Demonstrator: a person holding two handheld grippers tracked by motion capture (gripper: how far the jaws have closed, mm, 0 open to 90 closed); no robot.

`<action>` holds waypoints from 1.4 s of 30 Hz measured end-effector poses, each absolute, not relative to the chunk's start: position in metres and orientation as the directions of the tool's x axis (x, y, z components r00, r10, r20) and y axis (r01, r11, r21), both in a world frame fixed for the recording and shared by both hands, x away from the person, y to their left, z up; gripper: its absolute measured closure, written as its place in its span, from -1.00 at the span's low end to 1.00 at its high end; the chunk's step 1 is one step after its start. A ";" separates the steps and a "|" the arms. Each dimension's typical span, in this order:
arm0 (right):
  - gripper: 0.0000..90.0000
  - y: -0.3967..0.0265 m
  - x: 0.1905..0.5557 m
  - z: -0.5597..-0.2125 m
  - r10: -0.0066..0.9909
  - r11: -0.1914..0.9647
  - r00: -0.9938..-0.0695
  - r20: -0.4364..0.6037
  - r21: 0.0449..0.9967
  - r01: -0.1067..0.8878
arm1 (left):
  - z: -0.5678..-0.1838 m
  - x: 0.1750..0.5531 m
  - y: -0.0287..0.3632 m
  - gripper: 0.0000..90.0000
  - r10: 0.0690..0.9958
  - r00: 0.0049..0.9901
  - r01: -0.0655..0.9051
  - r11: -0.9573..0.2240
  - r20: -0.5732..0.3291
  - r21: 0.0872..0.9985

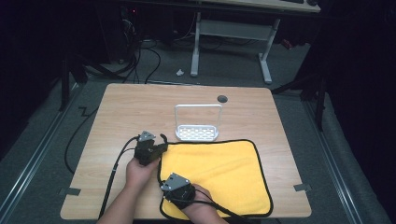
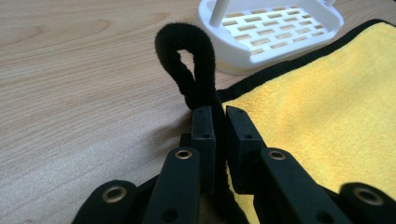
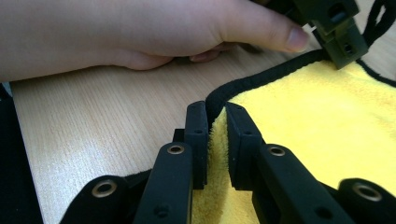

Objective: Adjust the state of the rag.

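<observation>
While I keep both hands low at the near edge of the table [image 1: 116,100], this is how things stand:

Towel: yellow towel [image 1: 219,172] with black trim, lying flat on the near right part of the table, its far edge just beside the rack [image 1: 198,123].
Left gripper: my left gripper [image 1: 160,147] sits at the towel's far left corner, jaws together on the black trim.
Left grip: in the left gripper view the pads [image 2: 204,135] pinch the trim, and the hanging loop [image 2: 189,65] stands up just past the fingertips, over bare wood.
Right gripper: my right gripper [image 1: 164,189] is at the towel's near left edge, close to my body.
Right grip: in the right gripper view the jaws are clamped on the towel's edge; yellow pile bulges between the pads [image 3: 196,135] and the trim curves away just beyond the tips.
Hands: my left hand [image 1: 140,170] lies on the wood beside the towel; my right hand [image 1: 201,207] lies over the towel's near edge.
Rack: white, slotted base, tall hoop handle, upright in the middle of the table.
Spacing: the two grippers are near each other along the towel's left side, not touching.
Cables: one trails back from each gripper toward me.
</observation>
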State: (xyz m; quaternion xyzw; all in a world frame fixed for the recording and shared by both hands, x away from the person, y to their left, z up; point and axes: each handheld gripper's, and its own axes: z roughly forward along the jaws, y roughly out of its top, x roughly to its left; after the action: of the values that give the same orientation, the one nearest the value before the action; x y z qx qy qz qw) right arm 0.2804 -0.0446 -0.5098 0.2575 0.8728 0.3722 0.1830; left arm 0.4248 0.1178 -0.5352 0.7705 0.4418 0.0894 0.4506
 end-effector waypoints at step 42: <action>0.79 0.039 0.271 -0.473 0.504 0.519 -0.853 -0.134 0.837 0.175 | -0.484 0.403 0.230 0.92 0.826 0.437 0.597 0.029 -0.356 0.802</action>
State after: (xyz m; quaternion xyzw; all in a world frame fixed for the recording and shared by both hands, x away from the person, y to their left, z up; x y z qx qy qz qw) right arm 0.2707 0.0386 -0.4728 0.1992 0.8518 0.4483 0.1838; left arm 0.4031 0.2297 -0.4837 0.6871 0.5178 0.1153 0.4964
